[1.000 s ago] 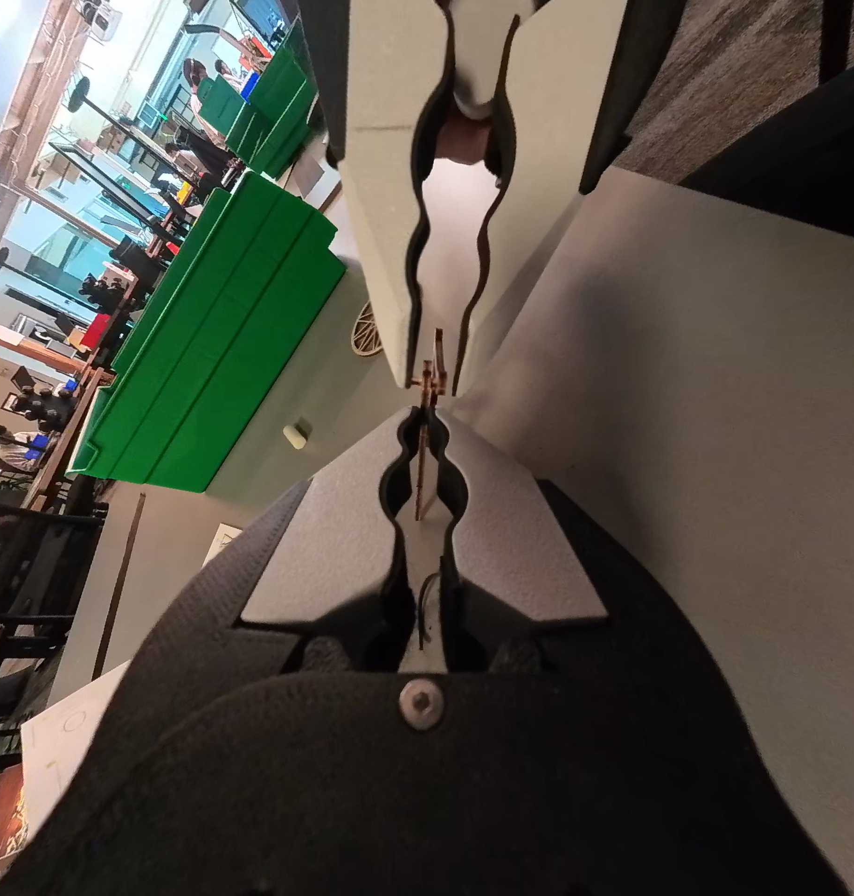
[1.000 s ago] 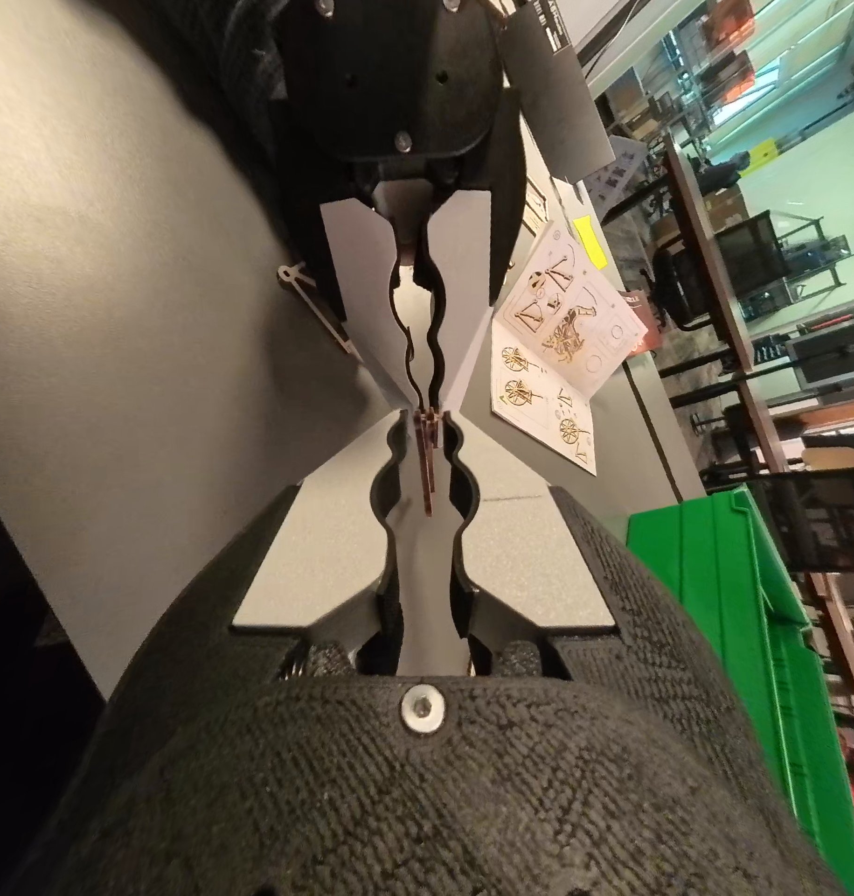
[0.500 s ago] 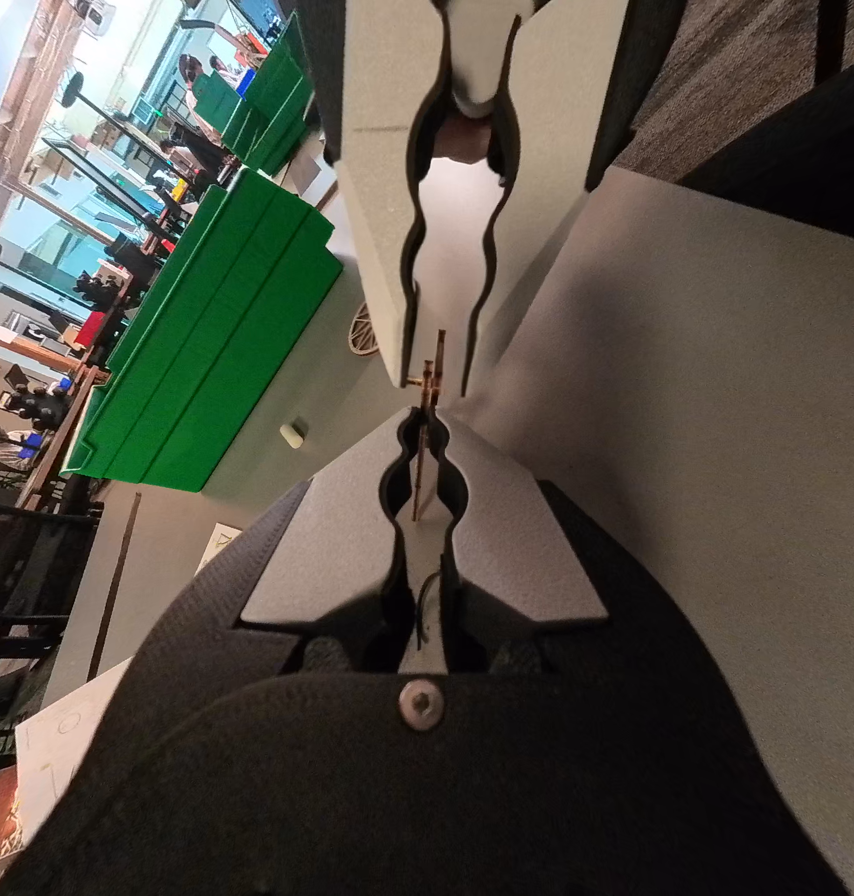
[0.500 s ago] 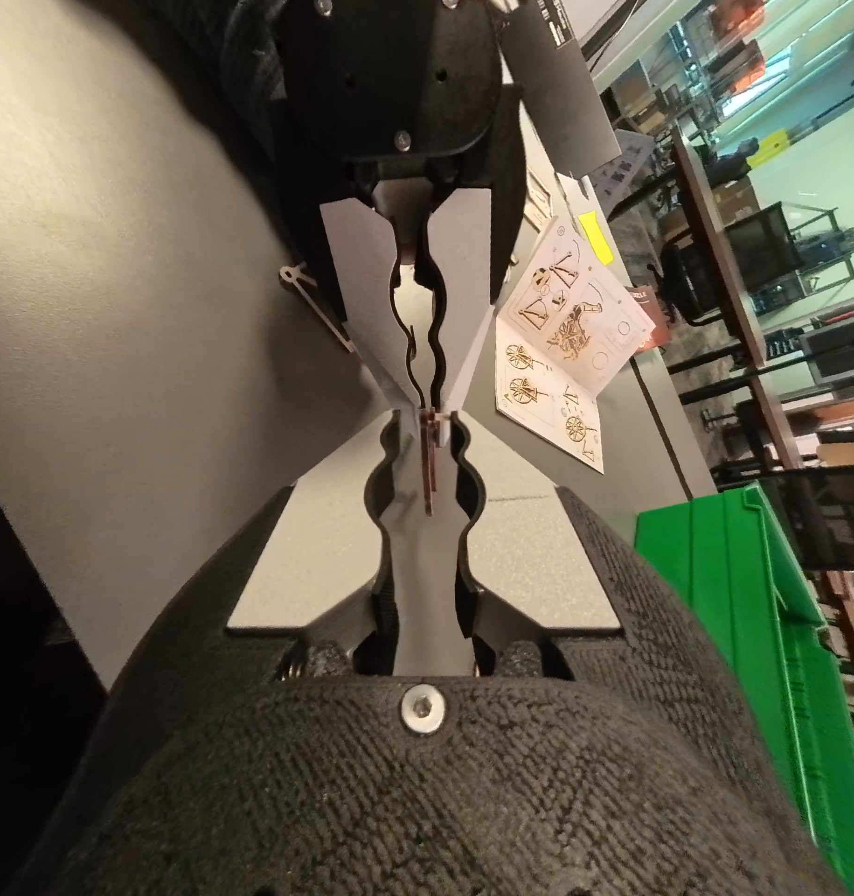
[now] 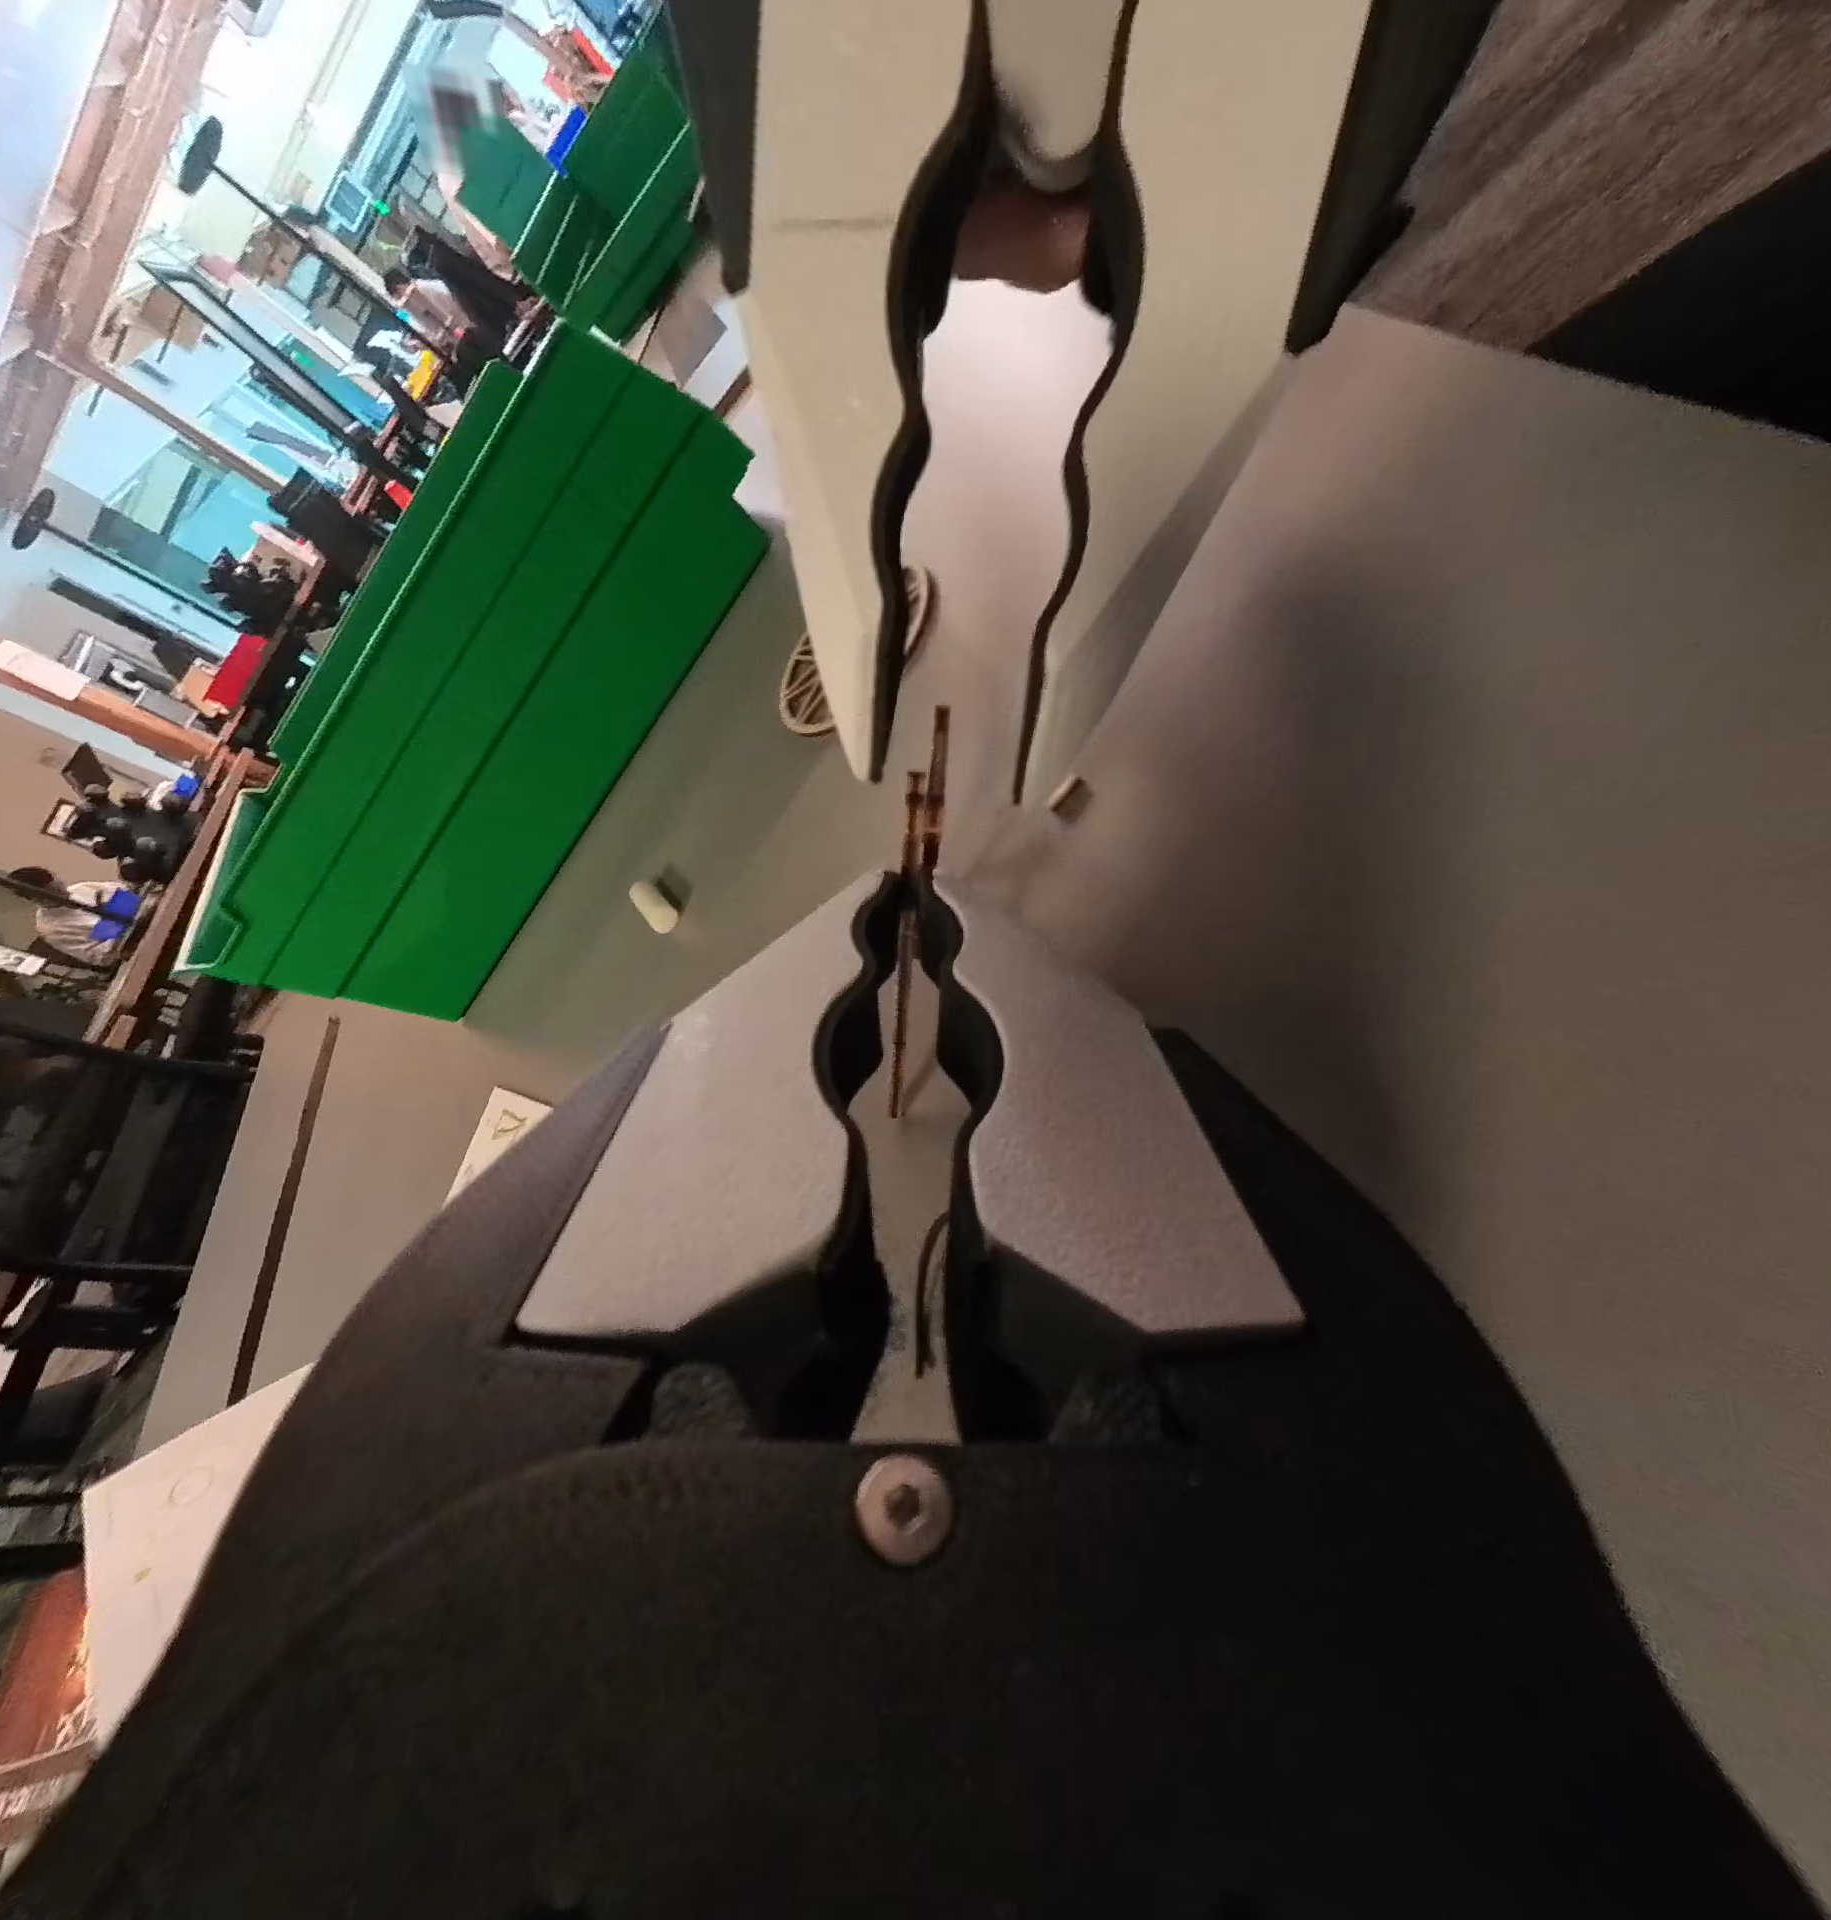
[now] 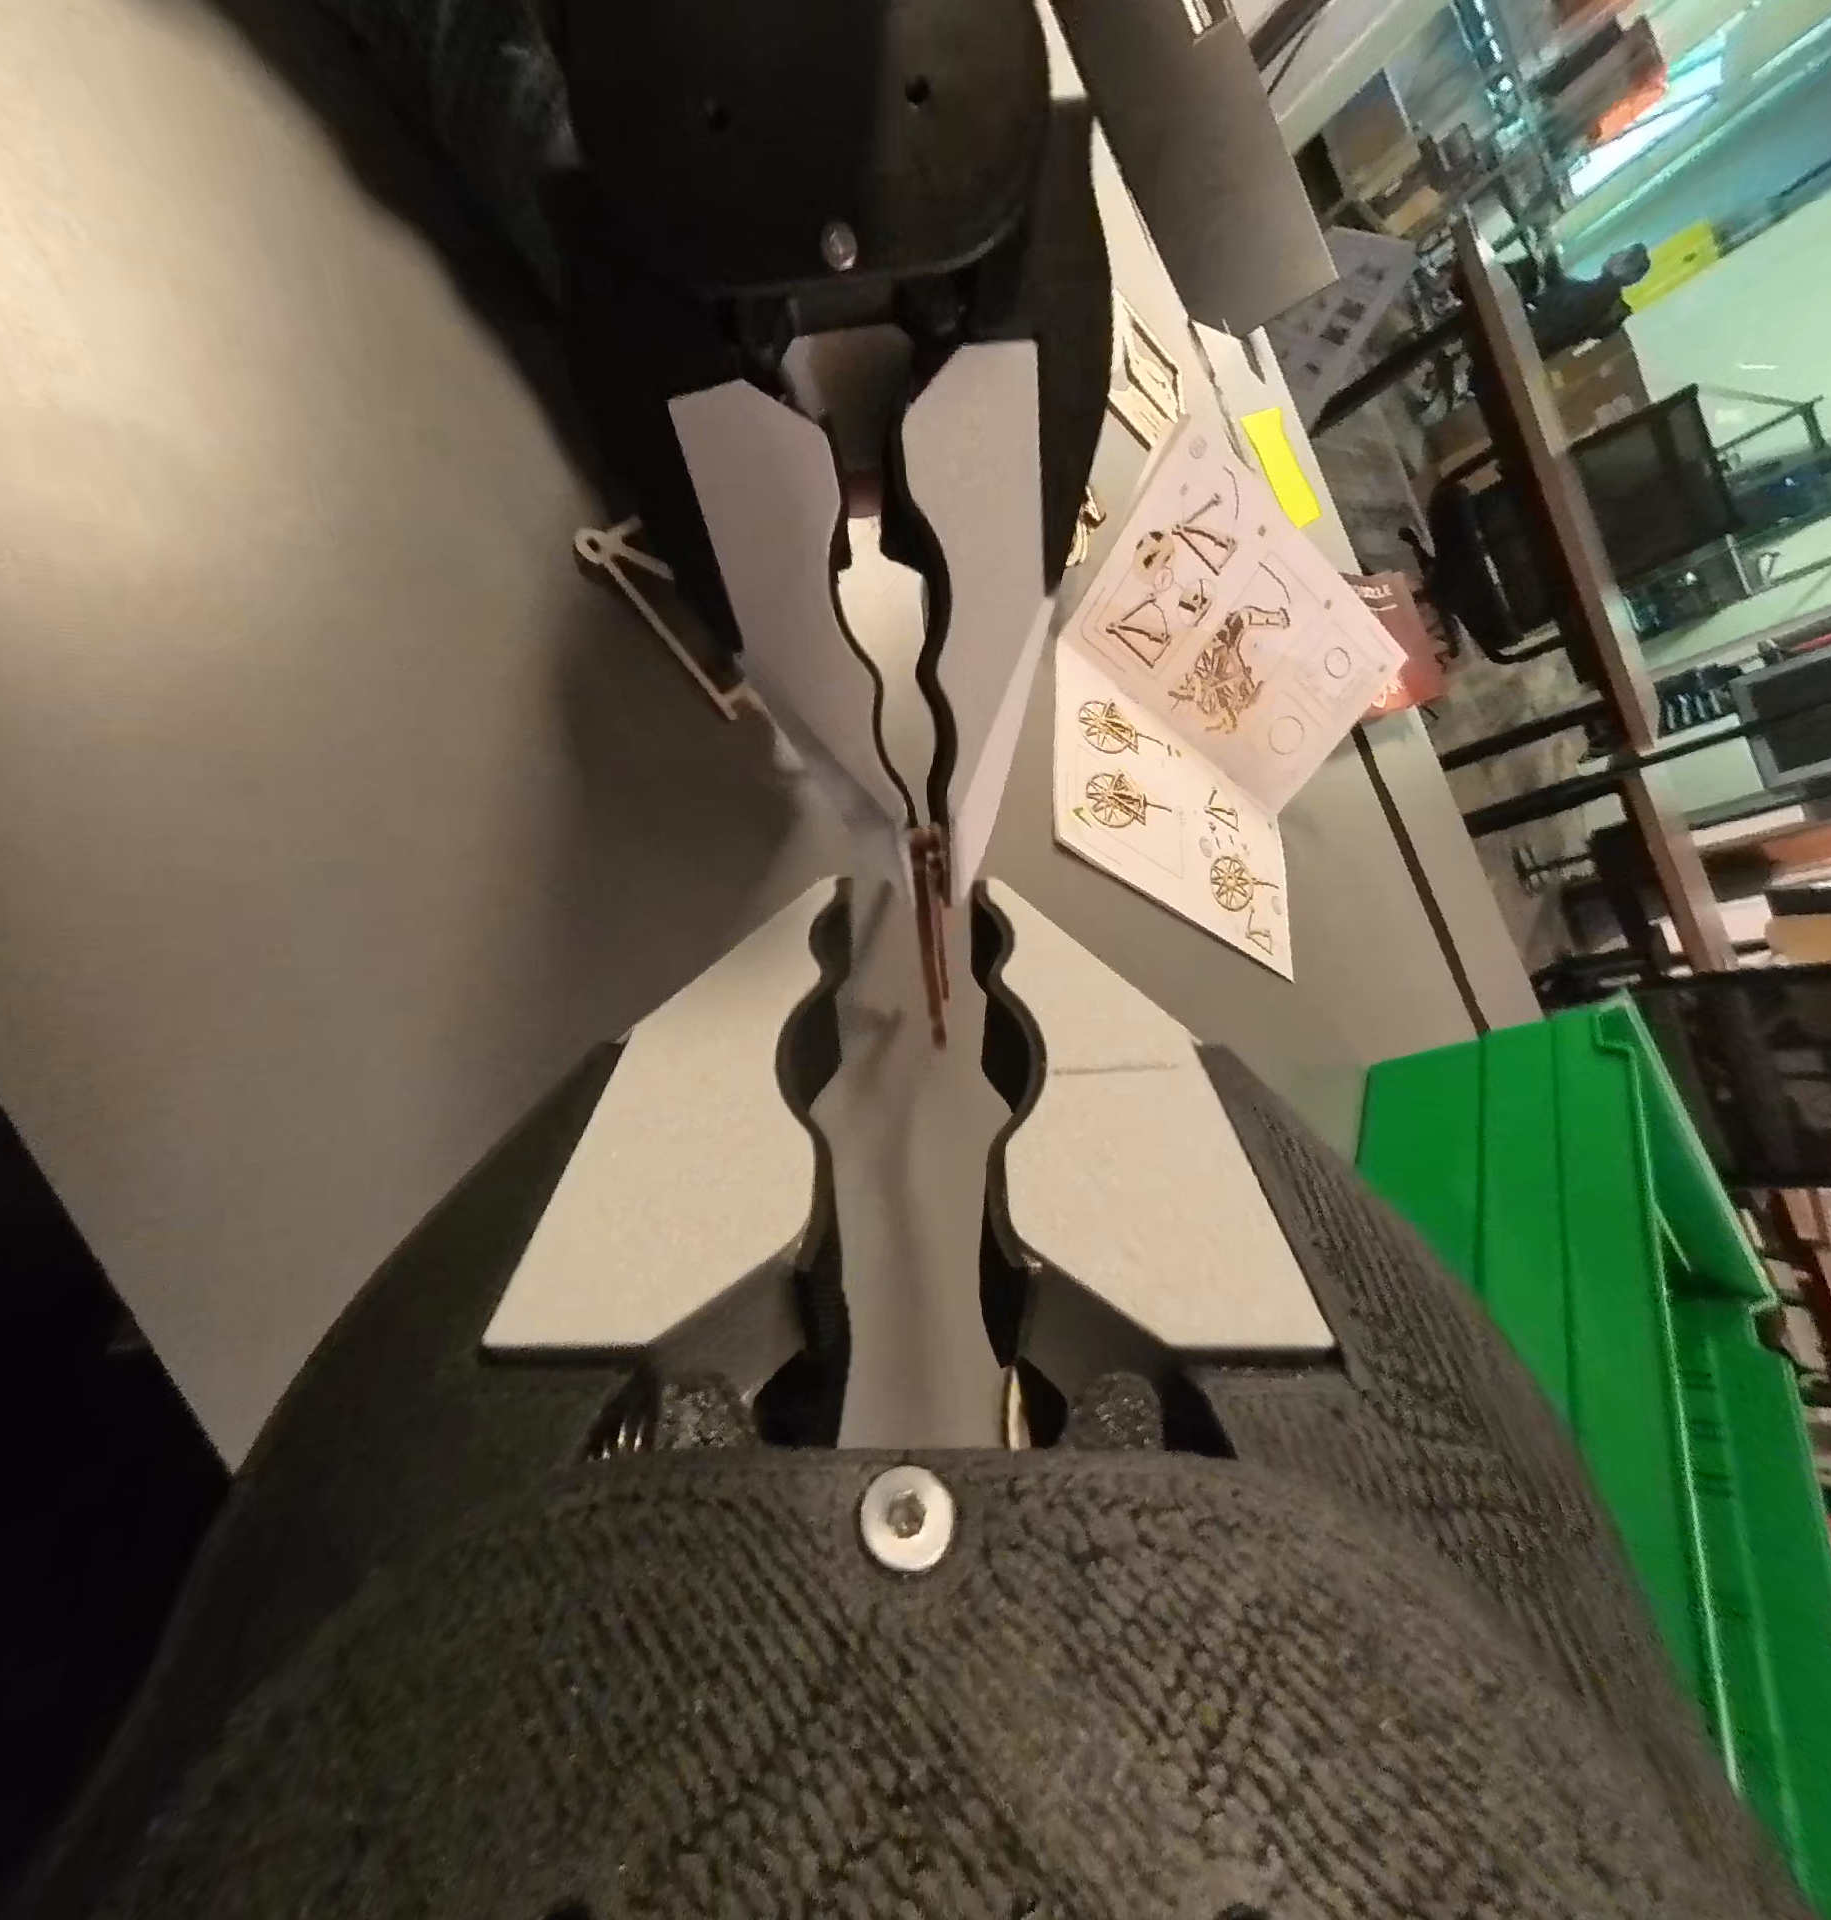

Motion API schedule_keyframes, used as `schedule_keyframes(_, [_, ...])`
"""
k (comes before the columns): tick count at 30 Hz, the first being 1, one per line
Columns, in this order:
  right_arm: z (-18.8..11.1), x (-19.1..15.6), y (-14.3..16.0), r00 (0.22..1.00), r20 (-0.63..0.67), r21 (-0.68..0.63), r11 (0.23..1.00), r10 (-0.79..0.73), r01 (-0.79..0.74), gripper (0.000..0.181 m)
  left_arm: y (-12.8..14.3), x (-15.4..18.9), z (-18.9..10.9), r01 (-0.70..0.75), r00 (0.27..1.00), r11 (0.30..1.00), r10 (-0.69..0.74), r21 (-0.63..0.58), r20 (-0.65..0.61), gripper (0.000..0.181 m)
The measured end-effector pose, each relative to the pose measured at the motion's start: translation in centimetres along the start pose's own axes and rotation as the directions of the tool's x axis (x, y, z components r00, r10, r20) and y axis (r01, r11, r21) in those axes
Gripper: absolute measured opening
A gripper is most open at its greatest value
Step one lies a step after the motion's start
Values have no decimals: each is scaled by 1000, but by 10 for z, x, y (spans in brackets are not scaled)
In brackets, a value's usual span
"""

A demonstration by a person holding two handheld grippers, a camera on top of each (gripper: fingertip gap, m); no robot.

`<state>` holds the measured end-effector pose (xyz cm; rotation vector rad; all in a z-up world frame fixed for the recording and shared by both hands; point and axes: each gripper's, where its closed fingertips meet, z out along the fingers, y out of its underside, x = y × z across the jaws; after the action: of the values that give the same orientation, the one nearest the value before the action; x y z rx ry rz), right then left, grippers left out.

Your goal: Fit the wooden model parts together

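Wooden model parts [image 5: 919, 831] pinched in left gripper [image 5: 916, 883]; right gripper [image 6: 911, 894] spread around them.

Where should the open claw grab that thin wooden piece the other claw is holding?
Grip the free end of the wooden piece that sticks out past the shut left claw. Bring the open right claw head-on, pads against its flat faces: it is thin and stands edge-on between them.

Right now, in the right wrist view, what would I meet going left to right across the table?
Pale wooden strut → thin wooden parts held mid-frame → open instruction sheet → green bin.
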<state>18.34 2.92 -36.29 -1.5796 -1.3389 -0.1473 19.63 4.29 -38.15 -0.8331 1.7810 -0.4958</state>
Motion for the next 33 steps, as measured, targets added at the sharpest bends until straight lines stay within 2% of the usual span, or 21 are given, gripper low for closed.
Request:
schedule_keyframes(6, [-9,7,4,985,-56,48,985,166,-163,19,8,-10,1,18,998,999,-16,-39,54,2])
schedule_keyframes(11, [0,1,3,990,-94,3,995,102,-103,17,9,-14,0,38,997,999,-35,-39,70,1])
schedule_keyframes(15, [3,11,5,982,-186,-45,999,-6,-2,20,7,-16,-2,51,996,999,-49,-20,73,1])
schedule_keyframes(20, [4,14,9,983,-178,-73,997,-44,31,17,1,-9,-2,20,999,1000,-20,10,43,1])
schedule_keyframes(24, [5,9,12,991,-114,-95,994,-63,53,1,-4,-5,-3,2,1000,999,-3,40,28,1])
schedule_keyframes(29, [2,8,9,997,-42,-52,997,60,-62,0,-8,-5,-6,14,1000,997,-16,76,19,3])
schedule_keyframes(33, [-2,15,10,997,-53,-44,997,60,-63,0,-16,-7,-11,36,999,990,-40,138,23,19])
